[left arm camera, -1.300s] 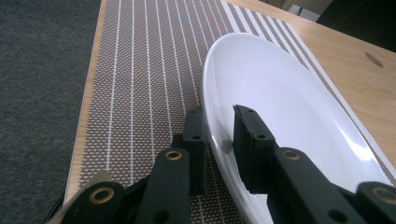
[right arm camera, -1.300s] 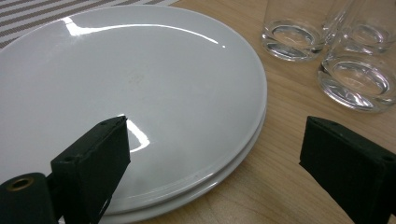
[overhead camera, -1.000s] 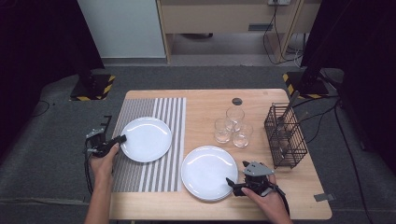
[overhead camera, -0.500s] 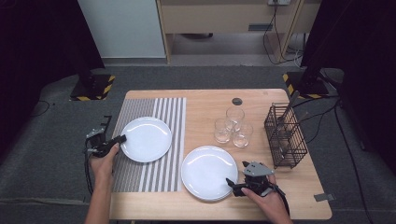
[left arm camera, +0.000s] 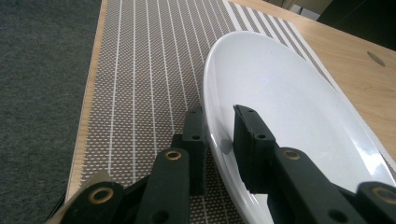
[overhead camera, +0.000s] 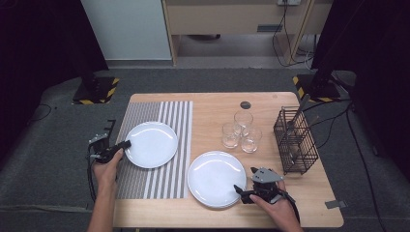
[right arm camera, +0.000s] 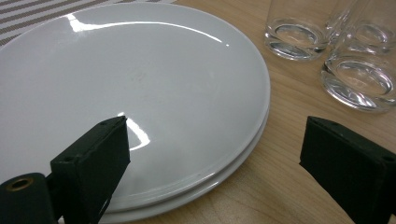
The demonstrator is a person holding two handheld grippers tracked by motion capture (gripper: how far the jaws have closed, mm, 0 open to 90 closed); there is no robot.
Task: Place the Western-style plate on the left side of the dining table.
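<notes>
Nothing has shifted since the earlier frames: both hands and both plates sit where they did.

Largest first, the light wooden table [overhead camera: 217, 104] carries a brown woven placemat with white stripes [overhead camera: 171, 113] along its left edge. On the mat lies 1 round white ceramic plate [overhead camera: 151, 143], and the left gripper [overhead camera: 121, 146] has its rim between the jaws at the plate's left side. In the left gripper view 1 jaw sits under the rim on the mat and the other over the plate's inner slope; they look closed on the rim, though I cannot be sure the pads press.

Near the front edge, right of the mat, stands a stack of 2 round white plates [overhead camera: 215, 178]. The right gripper [overhead camera: 240, 191] waits at the stack's front-right rim, jaws spread wide and empty, 1 over the top plate and 1 out over bare wood. The rim lies straight ahead of its fingers, so a short push forward would likely seat it.

Toward the right edge stands a black wire basket [overhead camera: 295, 140], and 3 clear drinking glasses [overhead camera: 241, 131] cluster just behind the stack, close enough to be clipped if a plate swings back.
</notes>
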